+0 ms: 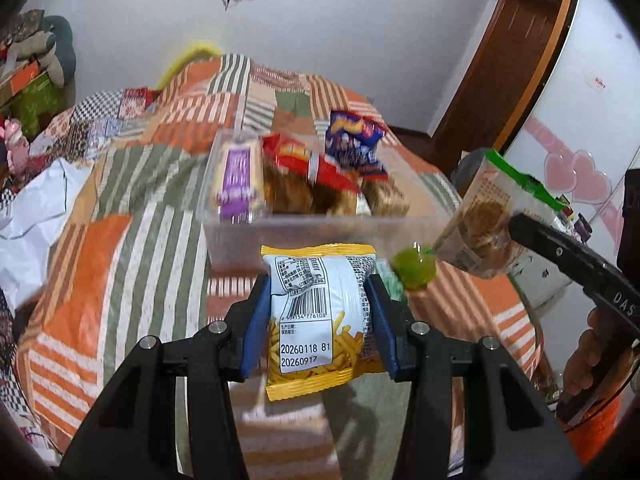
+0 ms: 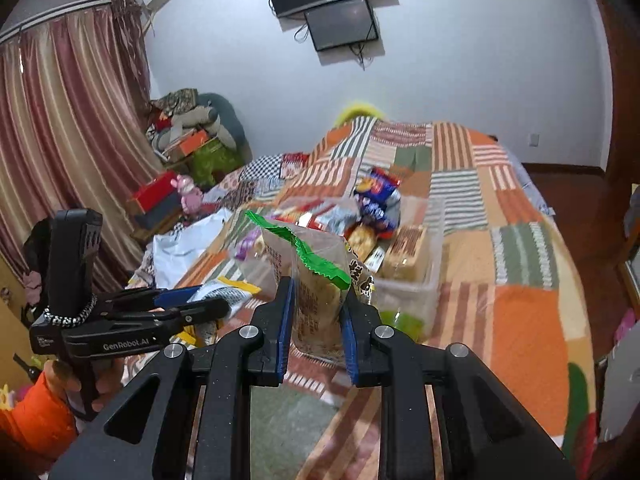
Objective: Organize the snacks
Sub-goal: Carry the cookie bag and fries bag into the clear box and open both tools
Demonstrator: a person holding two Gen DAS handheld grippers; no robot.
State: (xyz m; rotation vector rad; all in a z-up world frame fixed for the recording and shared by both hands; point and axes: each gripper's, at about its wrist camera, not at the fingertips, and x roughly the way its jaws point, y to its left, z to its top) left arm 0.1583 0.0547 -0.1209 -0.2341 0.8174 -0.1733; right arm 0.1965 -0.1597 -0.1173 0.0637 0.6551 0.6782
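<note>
My left gripper (image 1: 320,300) is shut on a yellow-edged bag of fries snack (image 1: 320,316), held above the bed just in front of a clear plastic bin (image 1: 320,236). The bin holds several snack packs, among them a purple one (image 1: 236,184), a red one (image 1: 308,160) and a blue one (image 1: 352,140). My right gripper (image 2: 318,308) is shut on a green-topped clear packet of crackers (image 2: 316,276). The same packet (image 1: 492,216) shows at the right of the left wrist view. In the right wrist view the left gripper (image 2: 208,300) appears at the left with the fries bag (image 2: 224,292).
A patchwork quilt (image 1: 132,240) covers the bed. A small green cup-shaped snack (image 1: 414,272) lies by the bin's near right corner. A white plastic bag (image 1: 36,216) lies at the left. Boxes and cushions (image 2: 188,140) are piled by the curtain. A hand in an orange sleeve (image 2: 40,412) holds the left gripper.
</note>
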